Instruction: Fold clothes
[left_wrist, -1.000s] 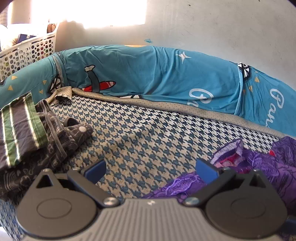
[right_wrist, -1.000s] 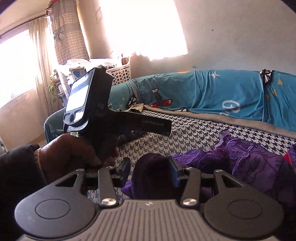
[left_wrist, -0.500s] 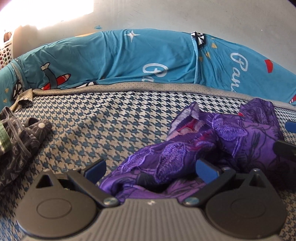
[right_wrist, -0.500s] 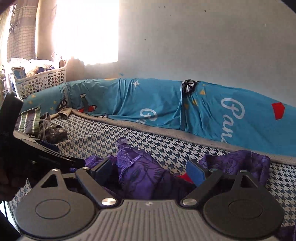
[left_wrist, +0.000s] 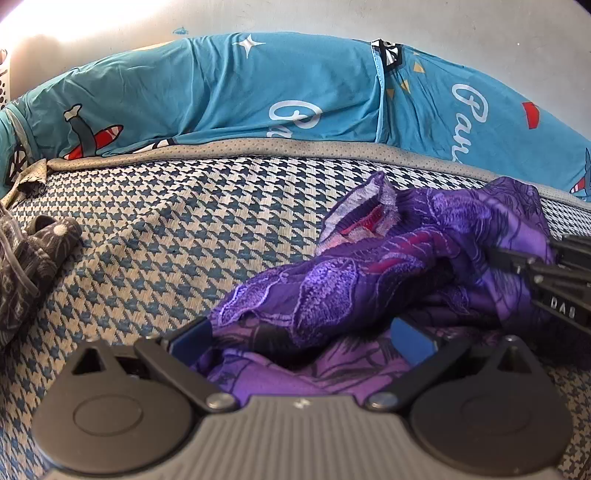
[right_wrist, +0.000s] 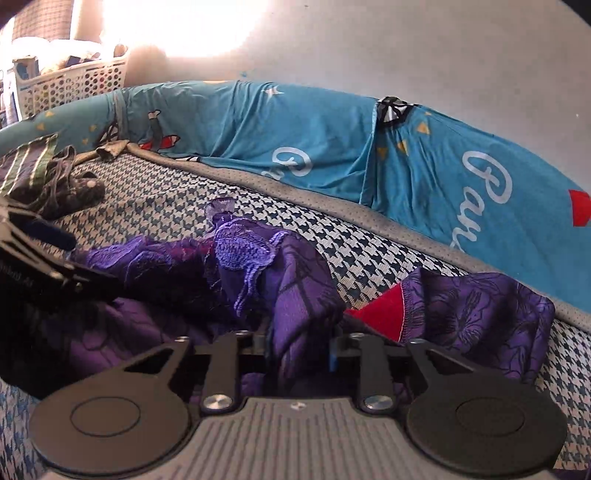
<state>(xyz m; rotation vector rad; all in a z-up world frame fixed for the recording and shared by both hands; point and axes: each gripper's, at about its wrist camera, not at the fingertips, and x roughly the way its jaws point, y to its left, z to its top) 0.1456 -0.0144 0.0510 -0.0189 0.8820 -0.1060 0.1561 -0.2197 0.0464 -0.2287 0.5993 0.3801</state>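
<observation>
We see the purple garment (left_wrist: 388, 280) crumpled on the houndstooth bedspread (left_wrist: 166, 229). Right gripper (right_wrist: 297, 350) is clamped on a fold of it, fingertips mostly buried in cloth. Left gripper (left_wrist: 301, 334) stands spread wide, cloth between its fingers. The dark clothes (left_wrist: 26, 258) are cut off at the frame edge.

A houndstooth-covered bed (left_wrist: 192, 221) carries a crumpled purple garment (left_wrist: 388, 273), a dark pile of clothes (left_wrist: 26, 258) at its left, and teal bolsters (left_wrist: 236, 96) along the wall.
</observation>
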